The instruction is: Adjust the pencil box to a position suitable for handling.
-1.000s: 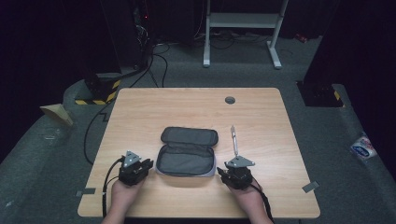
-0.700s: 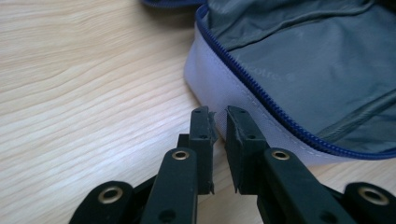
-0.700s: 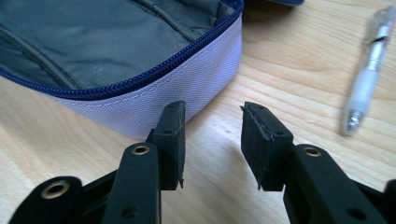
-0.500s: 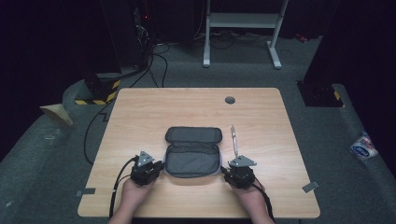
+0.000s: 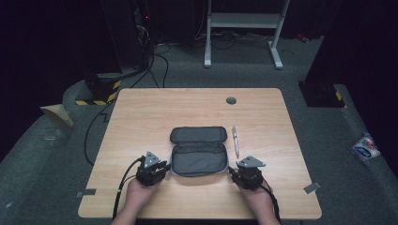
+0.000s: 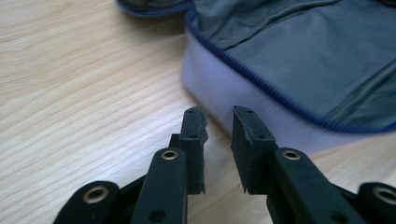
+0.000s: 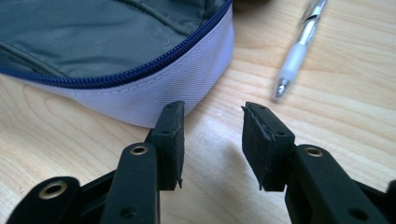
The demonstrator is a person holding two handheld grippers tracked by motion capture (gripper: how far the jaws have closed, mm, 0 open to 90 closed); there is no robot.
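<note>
open grey pencil case (image 5: 198, 151) lying flat at centre of wooden table (image 5: 141, 117), lid flap at 12 o'clock. white pen (image 5: 235, 140) just beside case at 3 o'clock. left hand-held gripper (image 5: 165, 168) at case's 8 o'clock corner, jaws a little apart after just opening, nothing between them, case wall just beyond. right hand-held gripper (image 5: 232, 171) at 4 o'clock corner, jaws apart over bare wood, left jaw just beside case wall.
</note>
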